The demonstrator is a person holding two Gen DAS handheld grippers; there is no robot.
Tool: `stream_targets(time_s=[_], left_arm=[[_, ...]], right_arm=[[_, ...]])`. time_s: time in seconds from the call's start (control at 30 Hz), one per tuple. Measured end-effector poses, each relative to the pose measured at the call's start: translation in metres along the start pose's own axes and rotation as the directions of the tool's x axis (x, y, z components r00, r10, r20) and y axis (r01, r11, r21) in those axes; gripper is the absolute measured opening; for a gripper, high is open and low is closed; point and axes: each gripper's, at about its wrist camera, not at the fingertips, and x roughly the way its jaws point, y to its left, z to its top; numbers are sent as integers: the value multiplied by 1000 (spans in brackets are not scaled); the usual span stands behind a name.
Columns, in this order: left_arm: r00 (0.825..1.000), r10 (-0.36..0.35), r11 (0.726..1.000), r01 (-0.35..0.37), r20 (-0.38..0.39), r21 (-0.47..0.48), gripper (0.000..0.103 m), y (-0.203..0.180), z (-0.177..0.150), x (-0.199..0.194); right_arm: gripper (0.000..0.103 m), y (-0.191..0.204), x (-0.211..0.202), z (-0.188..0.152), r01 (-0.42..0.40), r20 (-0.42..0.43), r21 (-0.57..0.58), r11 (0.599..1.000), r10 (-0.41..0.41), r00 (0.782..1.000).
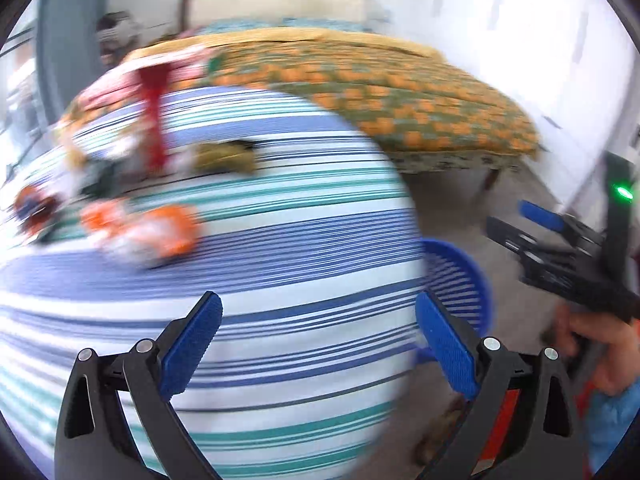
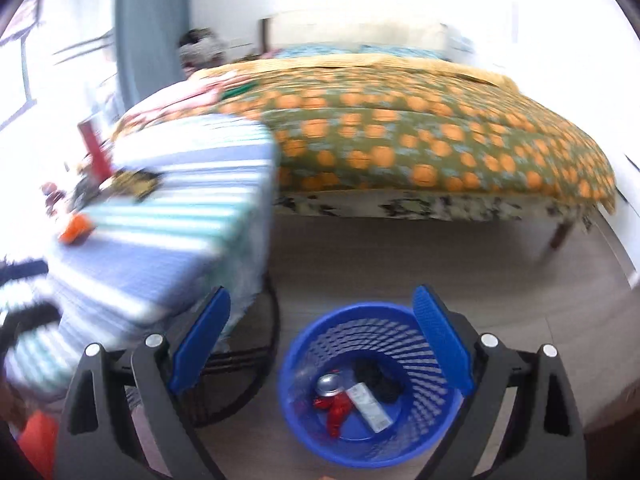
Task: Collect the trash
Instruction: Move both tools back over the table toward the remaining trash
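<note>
Right wrist view: the blue basket (image 2: 370,384) stands on the floor beside the striped counter (image 2: 168,216) and holds a can (image 2: 329,385), red wrapper (image 2: 338,414) and white packet (image 2: 370,406). Right claw (image 2: 322,344) hangs above it, jaws spread, nothing btw them. Left claw (image 1: 318,348) is also spread, empty, over the counter w/ blurred orange wrappers (image 1: 144,230).
</note>
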Motion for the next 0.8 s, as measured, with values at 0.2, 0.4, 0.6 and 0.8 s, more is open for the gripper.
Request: stream_targets(time_s=[0.2, 0.4, 0.6, 0.8], left_arm=[[985, 165, 985, -167, -60, -34, 96, 92, -11, -4], [974, 201, 971, -213, -105, -112, 96, 170, -16, -2], [972, 207, 967, -221, -113, -127, 97, 190, -15, -5], [972, 209, 965, -222, -106, -138, 99, 189, -17, -5]], right_arm=[[90, 97, -6, -5, -151, -53, -92, 984, 147, 988], [90, 189, 2, 12, -289, -140, -175, 941, 267, 953], [90, 228, 26, 13, -300, -203, -181, 937, 263, 943], [90, 241, 60, 27, -234, -247, -169, 957, 189, 950]])
